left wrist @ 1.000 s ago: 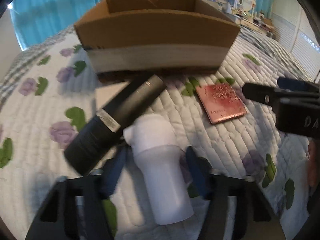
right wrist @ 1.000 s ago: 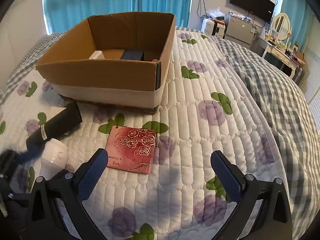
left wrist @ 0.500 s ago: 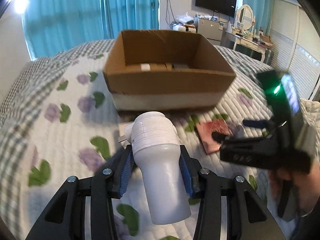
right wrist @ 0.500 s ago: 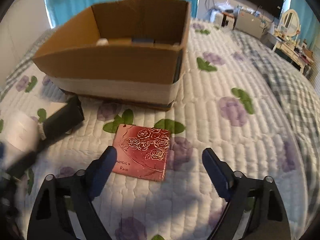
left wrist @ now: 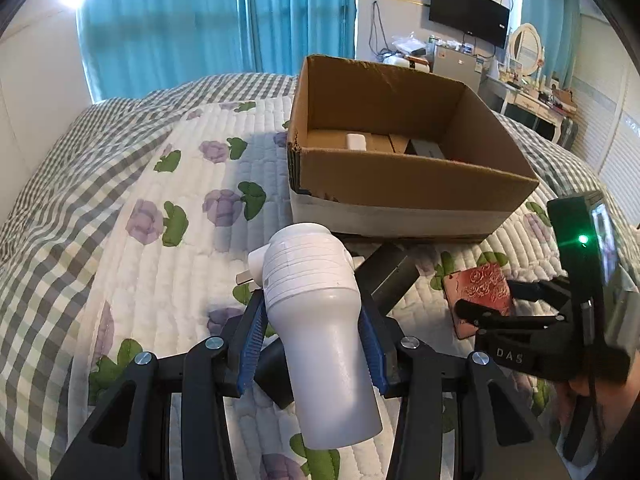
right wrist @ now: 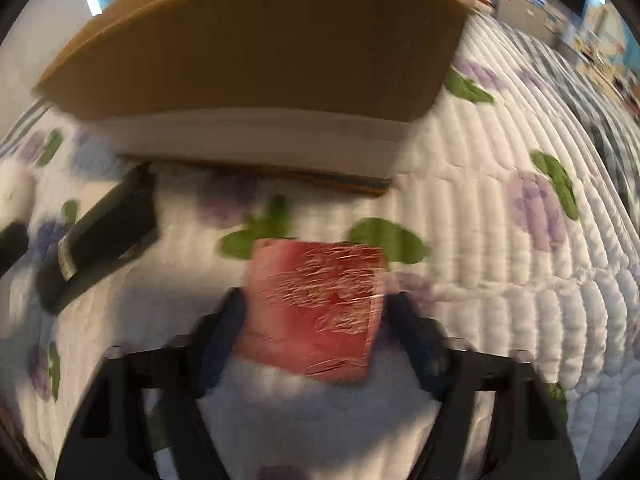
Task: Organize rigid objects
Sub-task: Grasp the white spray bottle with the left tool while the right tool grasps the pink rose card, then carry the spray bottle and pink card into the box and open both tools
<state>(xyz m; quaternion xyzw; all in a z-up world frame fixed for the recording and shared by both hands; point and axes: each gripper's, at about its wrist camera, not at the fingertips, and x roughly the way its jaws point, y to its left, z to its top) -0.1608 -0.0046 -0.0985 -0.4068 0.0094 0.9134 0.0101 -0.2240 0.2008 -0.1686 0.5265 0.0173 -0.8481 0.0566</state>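
From the left wrist, the left gripper clenches a white bottle above the quilt, short of the cardboard box holding small packages, while the blurred right wrist view shows the right gripper straddling the red card, grip unclear.

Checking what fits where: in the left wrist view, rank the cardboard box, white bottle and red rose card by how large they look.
1. cardboard box, farthest yet largest.
2. white bottle, enlarged by nearness in the left gripper.
3. red rose card, clearly smallest.
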